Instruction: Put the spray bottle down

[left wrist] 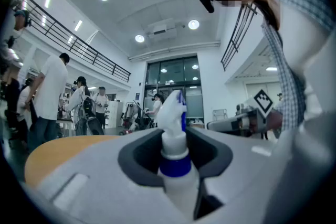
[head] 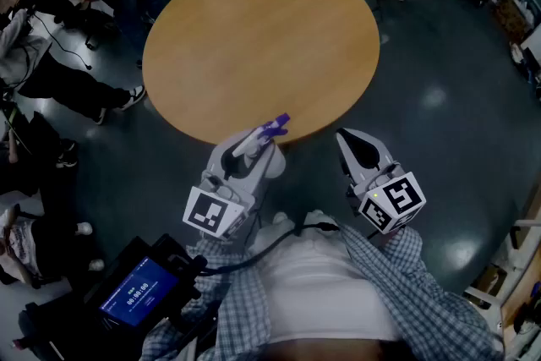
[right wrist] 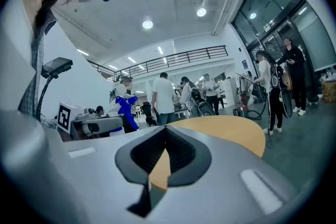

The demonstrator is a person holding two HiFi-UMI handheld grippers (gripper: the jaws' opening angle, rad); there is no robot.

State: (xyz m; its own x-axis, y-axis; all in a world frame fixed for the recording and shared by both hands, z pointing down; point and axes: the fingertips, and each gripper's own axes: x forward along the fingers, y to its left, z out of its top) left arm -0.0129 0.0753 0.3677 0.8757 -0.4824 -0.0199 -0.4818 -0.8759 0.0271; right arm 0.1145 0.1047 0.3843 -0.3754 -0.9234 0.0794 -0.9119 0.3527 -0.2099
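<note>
2 grippers sit in the lower half of the head view, at the near edge of the round table [head: 262, 38], which fills the upper middle of that frame. The left gripper [head: 256, 146] is clamped on the spray bottle [head: 272, 130]: in the left gripper view its dark pads press on the white neck just above the blue collar, and the nozzle with its blue trigger stands upright above them. The right gripper [head: 348, 138] has its jaws together with nothing between them; only the tabletop shows through the notch in the pads. The bottle is therefore off the table, in the air at the rim, lower middle of the head view. To set it down well, I judge the left gripper should carry it further in over the wood, well clear of the rim, and keep it upright. It should then lower until the base sits flat, and only after that part the jaws and draw straight back so that the pads do not snag the trigger. Much is hidden: the bottle's body and base lie under the gripper in the head view and run off the bottom edge of the left gripper view. Whether the base is already over the tabletop, or how high it hangs, cannot be told.
</note>
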